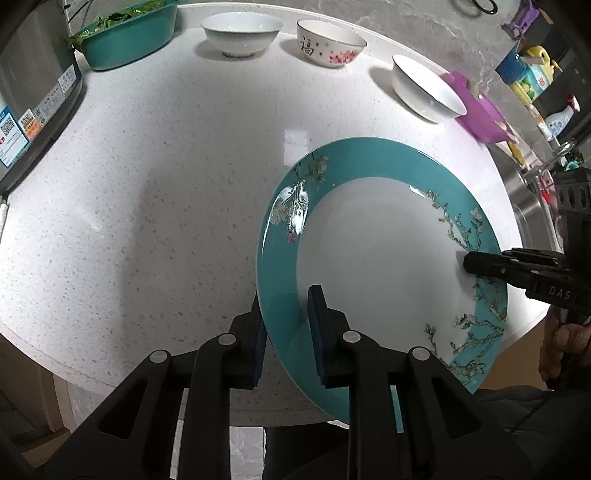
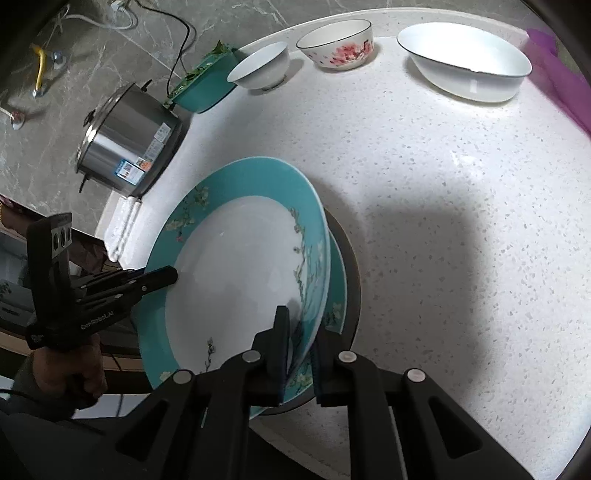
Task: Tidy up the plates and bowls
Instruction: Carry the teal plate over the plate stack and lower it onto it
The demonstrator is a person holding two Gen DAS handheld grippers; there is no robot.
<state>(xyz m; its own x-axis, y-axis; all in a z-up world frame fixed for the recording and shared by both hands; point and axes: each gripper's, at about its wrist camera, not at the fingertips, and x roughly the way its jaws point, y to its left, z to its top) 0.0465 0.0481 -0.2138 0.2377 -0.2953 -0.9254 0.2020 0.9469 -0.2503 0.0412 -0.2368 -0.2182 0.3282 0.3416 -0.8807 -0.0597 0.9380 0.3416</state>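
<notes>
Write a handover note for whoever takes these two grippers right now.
Left hand-held gripper: shut on the near-left rim of the teal plate.
Right hand-held gripper: shut on the opposite rim of the same plate.
The plate is tilted, held over a second teal plate that lies under it at the counter's near edge.
Three bowls stand apart along the back: white bowl, flowered bowl, wide white bowl.
Done: the plate is gripped on both sides.
Left: probably set it on the lower plate, then gather the bowls.

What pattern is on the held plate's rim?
Teal plate rim with pale blossom branches, clearest in the left wrist view.
</notes>
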